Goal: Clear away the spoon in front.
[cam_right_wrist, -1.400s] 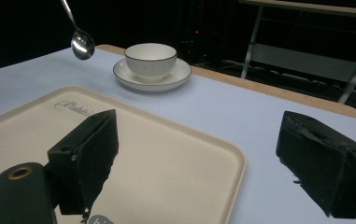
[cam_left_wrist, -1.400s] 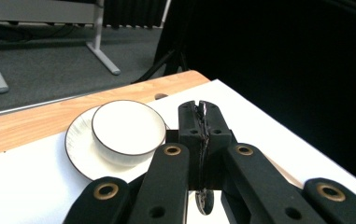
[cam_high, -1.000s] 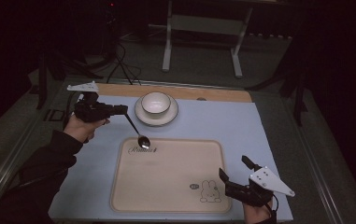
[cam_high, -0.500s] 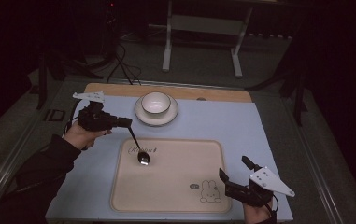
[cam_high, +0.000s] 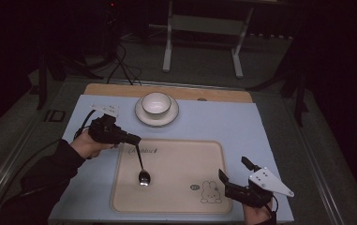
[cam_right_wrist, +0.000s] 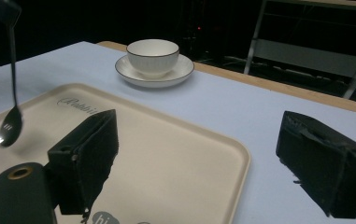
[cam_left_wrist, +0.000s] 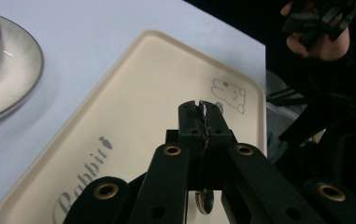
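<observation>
Spoon (cam_high: pixel 143 171) handle hidden in left gripper (cam_high: pixel 131 139) jaws, bowl over tray (cam_high: pixel 181 206)

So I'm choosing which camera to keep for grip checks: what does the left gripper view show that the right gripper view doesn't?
The left gripper view alone shows the left gripper shut on the spoon handle, plus the tray's rabbit drawing.

The right gripper view alone shows the right gripper open with nothing between its jaws, the whole cup on its saucer, and the spoon's bowl hanging just above the tray, whether touching is unclear.

Both show the tray, its script lettering, the saucer and the light blue table cover.
</observation>
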Tool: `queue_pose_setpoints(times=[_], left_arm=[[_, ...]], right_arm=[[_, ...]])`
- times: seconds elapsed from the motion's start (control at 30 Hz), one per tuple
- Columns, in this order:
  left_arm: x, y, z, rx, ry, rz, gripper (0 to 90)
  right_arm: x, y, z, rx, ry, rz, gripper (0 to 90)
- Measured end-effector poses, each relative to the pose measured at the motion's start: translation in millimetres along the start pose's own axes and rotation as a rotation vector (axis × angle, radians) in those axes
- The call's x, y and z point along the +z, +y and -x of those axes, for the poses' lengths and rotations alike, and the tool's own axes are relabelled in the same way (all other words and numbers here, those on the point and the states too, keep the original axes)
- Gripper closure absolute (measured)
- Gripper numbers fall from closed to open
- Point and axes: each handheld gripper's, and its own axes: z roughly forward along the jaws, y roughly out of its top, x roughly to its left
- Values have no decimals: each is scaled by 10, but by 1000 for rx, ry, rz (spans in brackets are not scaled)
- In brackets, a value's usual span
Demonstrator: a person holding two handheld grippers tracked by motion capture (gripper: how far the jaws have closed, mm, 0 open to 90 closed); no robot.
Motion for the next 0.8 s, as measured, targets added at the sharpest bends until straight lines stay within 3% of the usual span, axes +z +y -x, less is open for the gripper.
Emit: queue_pose_setpoints(times=[0.17,0.4,0.67,0.8], left_arm=[[150,-2,29,29,-65,-59,900],[299,-9,34,37,-95,-107,900],[366,10,-10,30,-112,-117,897],[379,-12,-36,59,-85,-79,854]], right_arm=[[7,-2,3,2,1,-3,129],[-7,0,11,4,5,3,129],[-18,1,15,2,8,6,129],[-19,1,15,2,10,6,129]])
